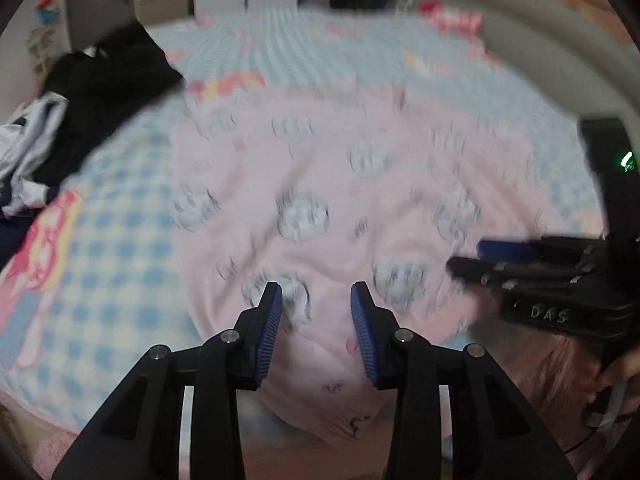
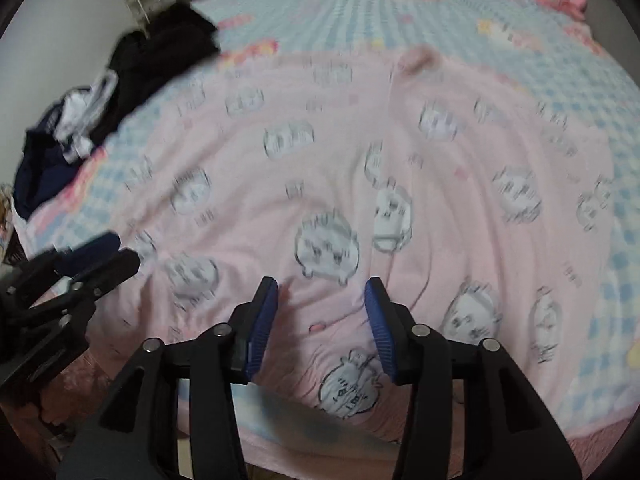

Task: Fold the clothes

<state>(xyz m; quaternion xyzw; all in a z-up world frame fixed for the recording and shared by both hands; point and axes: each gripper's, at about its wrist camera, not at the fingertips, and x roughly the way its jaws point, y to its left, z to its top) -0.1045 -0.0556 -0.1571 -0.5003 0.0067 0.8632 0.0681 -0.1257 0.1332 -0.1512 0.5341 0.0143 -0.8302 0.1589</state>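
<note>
Pink printed garment (image 2: 360, 152) flat on the checked bedspread (image 2: 460, 12), both grippers' fingers (image 1: 267, 330) parted and empty above it

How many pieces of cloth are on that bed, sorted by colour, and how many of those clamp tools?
Pink garment: 1
Black clothing: 1
Navy and white clothes pile: 1, pieces inside cannot be told apart
Clamp tools: 2, left gripper and right gripper
Total: 5

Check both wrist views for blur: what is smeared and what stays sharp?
Left wrist view: the pink printed garment and checked bedspread are motion-smeared, while the left gripper stays crisp; the right gripper at the edge is blurred. Right wrist view: the garment print is smeared too, its own gripper sharp. Fisheye bends the bed edges in both.
</note>
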